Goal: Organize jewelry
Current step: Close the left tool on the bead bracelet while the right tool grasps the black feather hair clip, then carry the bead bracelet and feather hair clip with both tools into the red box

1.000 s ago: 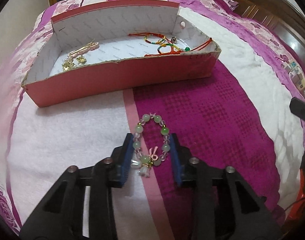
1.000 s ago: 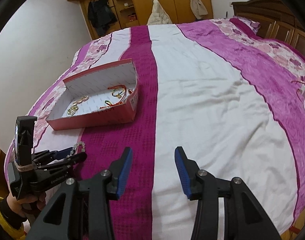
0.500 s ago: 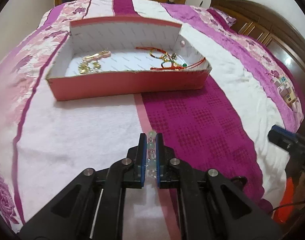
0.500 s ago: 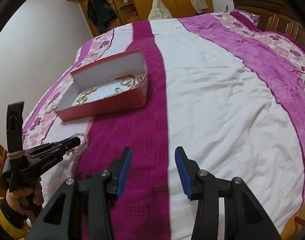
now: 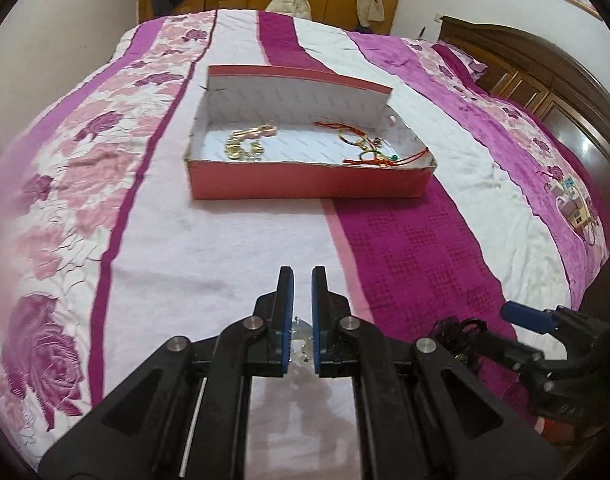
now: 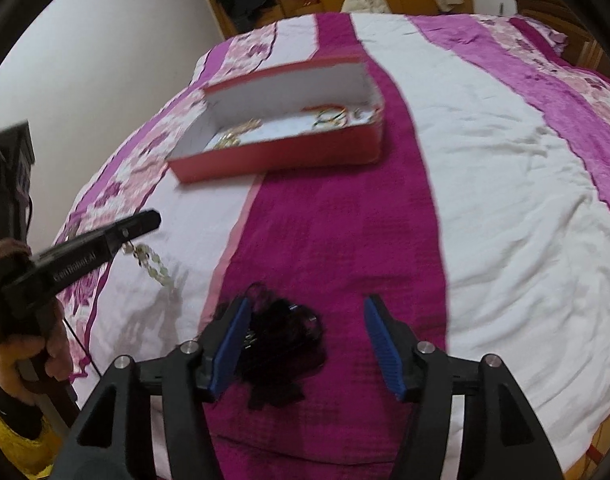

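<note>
Now your left gripper (image 6: 155, 220) is clamped tight on the beaded bracelet (image 6: 153, 262), which hangs clear of the bedspread (image 5: 233, 248) below the jaws; only a short part is pinched, so carry it level and slowly toward the red box (image 5: 305, 186), which sits ahead of you and well apart. Keep the wrist from rolling; a swinging loop could catch the near wall of the box. Bring the beads over the bare floor in the middle, between the gold pieces (image 5: 247, 144) on the left and the red cord bracelets (image 5: 369, 146) on the right, lower until the loop rests, then release.

Your right gripper (image 6: 305, 336) stands about half open, and its jaws have just been opening; the black lace piece (image 6: 281, 344) lies on the magenta stripe between them, bunched against the left pad, and nothing is pressed yet. Shift slightly left to centre the bundle; press down into the soft cover before closing, so you gather lace and not bedding.
</note>
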### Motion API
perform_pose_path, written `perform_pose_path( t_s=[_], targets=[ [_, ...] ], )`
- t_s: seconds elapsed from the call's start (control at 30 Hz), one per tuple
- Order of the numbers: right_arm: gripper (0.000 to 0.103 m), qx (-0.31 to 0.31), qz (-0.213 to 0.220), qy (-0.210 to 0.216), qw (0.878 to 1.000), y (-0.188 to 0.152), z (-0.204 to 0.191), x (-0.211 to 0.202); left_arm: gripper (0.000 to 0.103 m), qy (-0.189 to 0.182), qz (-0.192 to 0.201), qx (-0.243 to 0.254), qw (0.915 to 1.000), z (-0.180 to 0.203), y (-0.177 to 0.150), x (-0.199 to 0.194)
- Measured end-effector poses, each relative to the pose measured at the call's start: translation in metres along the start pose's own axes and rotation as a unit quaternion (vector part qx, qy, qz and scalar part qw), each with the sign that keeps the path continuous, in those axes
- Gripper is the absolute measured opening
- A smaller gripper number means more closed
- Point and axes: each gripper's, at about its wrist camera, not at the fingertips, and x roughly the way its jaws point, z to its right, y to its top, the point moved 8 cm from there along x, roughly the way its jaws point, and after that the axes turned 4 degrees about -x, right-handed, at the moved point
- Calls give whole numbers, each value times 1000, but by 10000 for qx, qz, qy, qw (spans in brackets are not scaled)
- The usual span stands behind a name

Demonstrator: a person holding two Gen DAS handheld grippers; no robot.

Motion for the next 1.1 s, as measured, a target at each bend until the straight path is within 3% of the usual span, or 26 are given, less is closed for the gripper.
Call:
perform_pose_path(
  t_s=[0.33, 0.57, 0.6, 0.73, 0.9, 1.1],
  targets=[
    [70, -40, -617, 61, 9981, -16, -16, 37, 0, -17, 126, -220, 9997, -16, 0, -11],
    [73, -71, -778, 276, 9966, -21, -22, 49, 0, -36, 166, -290, 9994, -19, 0, -11],
    [72, -95, -760, 294, 9966, -22, -23, 50, 0, -40, 162, -291, 9994, -19, 0, -10],
    [50, -154, -677, 561, 9960, -24, -33, 50, 0, -28, 122, -292, 9995, -19, -2, -8],
    [47, -363, -471, 606, 9964, -19, -40, 41, 0, -45, 164, -273, 9995, -19, 2, -10],
    [47, -448, -42, 575, 9973, 9, -43, 24, 0, -125, 351, -309, 9988, -16, 21, -18]
  ],
)
